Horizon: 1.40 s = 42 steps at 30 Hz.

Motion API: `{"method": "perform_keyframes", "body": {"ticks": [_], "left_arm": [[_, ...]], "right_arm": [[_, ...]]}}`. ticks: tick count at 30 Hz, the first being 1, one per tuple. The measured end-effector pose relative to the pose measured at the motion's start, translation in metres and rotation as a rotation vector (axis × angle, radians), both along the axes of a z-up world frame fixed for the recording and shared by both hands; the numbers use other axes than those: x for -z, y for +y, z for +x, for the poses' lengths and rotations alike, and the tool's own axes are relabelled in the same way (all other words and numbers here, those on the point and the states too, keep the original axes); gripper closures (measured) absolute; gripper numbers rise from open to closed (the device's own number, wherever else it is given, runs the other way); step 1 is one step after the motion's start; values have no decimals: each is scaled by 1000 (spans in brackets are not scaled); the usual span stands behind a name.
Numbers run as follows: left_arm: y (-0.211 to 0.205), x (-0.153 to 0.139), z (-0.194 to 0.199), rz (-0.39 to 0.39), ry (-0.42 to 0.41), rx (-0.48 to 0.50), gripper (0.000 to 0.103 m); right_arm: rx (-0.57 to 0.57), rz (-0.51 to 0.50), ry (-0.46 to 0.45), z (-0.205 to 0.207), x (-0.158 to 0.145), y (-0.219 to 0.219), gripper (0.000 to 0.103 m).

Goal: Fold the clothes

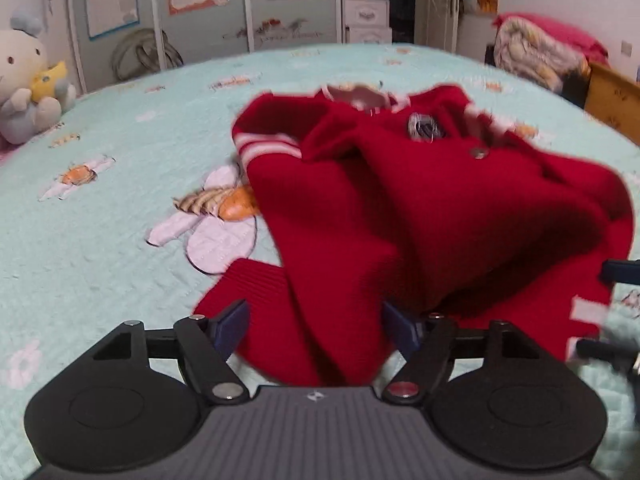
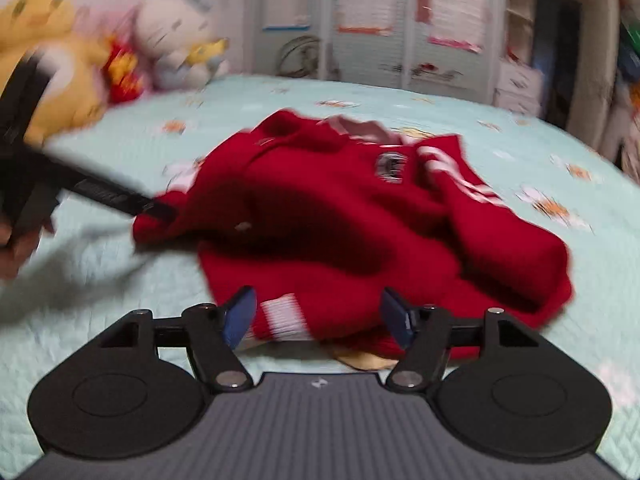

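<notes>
A red knit sweater (image 1: 400,200) with white-striped cuffs, a chest badge and a metal button lies crumpled on the pale green quilt (image 1: 100,240). My left gripper (image 1: 316,330) stands open at the sweater's near hem, with red fabric lying loosely between its blue pads. In the right wrist view the sweater (image 2: 340,208) is blurred. My right gripper (image 2: 319,318) is open over a white-striped cuff (image 2: 282,316), and its pads stand apart from the cloth. The left gripper's black body (image 2: 100,192) reaches in from the left, held by a hand (image 2: 16,248).
A white plush toy (image 1: 24,76) sits at the bed's far left, beside a yellow plush (image 2: 48,60). A bundled blanket (image 1: 536,52) and a wooden bed board (image 1: 612,100) are at the far right. Wardrobe doors (image 1: 208,12) stand behind the bed.
</notes>
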<state>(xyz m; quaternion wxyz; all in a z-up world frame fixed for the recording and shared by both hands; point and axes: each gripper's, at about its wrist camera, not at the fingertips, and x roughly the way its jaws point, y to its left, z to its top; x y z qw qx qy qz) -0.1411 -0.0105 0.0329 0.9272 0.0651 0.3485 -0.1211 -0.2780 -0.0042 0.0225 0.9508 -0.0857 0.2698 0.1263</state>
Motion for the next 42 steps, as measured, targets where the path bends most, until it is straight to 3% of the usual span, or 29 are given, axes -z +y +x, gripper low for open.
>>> {"method": "perform_keyframes", "body": {"ticks": [1, 2, 4, 5, 7, 9, 10, 16, 20, 21, 23, 25, 27, 29, 31, 33, 35, 38, 42], "left_arm": [[2, 2, 4, -23, 12, 3, 34], [5, 5, 8, -48, 23, 6, 53], [8, 4, 14, -91, 35, 8, 79], [9, 0, 17, -108, 34, 7, 88], [11, -11, 20, -113, 3, 2, 93], [12, -25, 23, -86, -62, -5, 94], [15, -34, 27, -91, -88, -11, 94], [38, -90, 59, -87, -230, -133, 94], [59, -90, 73, -38, -208, -314, 85], [64, -90, 76, -26, -202, -359, 84], [79, -80, 71, -22, -167, -440, 60], [96, -68, 65, -35, -107, -493, 57], [109, -60, 50, -68, -61, -522, 58], [111, -58, 24, -113, -71, -495, 58], [98, -58, -4, -127, -102, -409, 57], [72, -56, -26, -110, -114, -285, 48], [44, -52, -38, -93, -106, -150, 40], [11, -40, -34, -133, -41, -45, 38], [-18, -22, -17, -167, 34, 13, 38]], "right_arm": [[-32, -39, -6, 1, 4, 10, 34], [-65, -80, -12, 2, 8, 21, 34], [-120, -164, -23, 4, 18, 40, 31], [-126, -196, -27, 6, 21, 45, 31], [-126, -229, -37, 12, 24, 49, 37], [-104, -244, -42, 21, 20, 46, 83], [-89, -248, -43, 27, 17, 43, 95], [17, -79, -122, 59, -35, -1, 95], [110, 69, -139, 91, -66, -35, 97], [140, 128, -120, 100, -68, -47, 97], [204, 288, -51, 115, -65, -74, 97], [276, 429, 35, 126, -54, -99, 97], [321, 478, 106, 134, -39, -112, 97], [329, 498, 132, 131, -28, -115, 97], [320, 529, 131, 123, -24, -115, 96], [303, 541, 123, 114, -25, -113, 92], [270, 525, 107, 105, -28, -108, 82], [216, 445, 77, 89, -32, -95, 67], [168, 292, 17, 48, -32, -76, 53]]}}
